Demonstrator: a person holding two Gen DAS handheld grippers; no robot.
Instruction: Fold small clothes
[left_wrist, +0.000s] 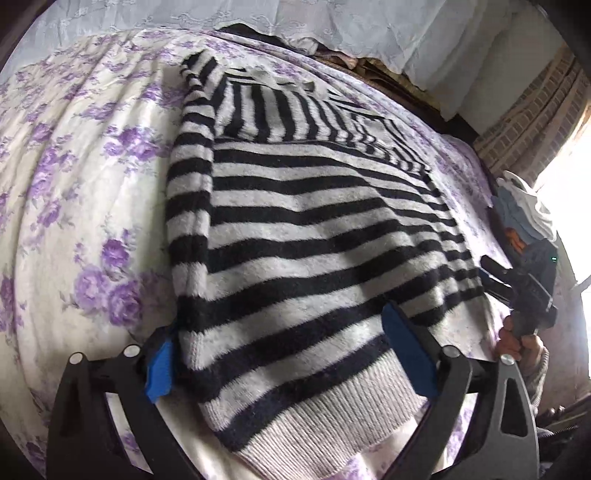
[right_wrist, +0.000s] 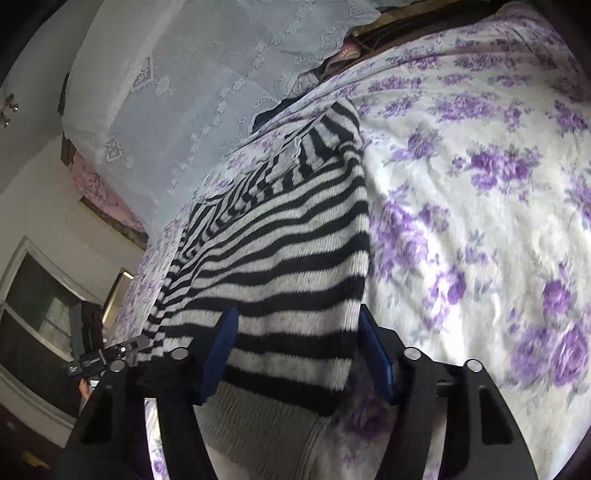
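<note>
While lying flat on the flowered bed, sleeves folded in, the striped sweater runs lengthwise away from both claws, ribbed hem nearest. Straddled at 2 hem corners: left claw spread wide over its corner, pads not pressing; right claw half spread around the other, pads just beside the knit, nothing gripped. Likely next: pinch both corners, carry hem toward collar.
</note>
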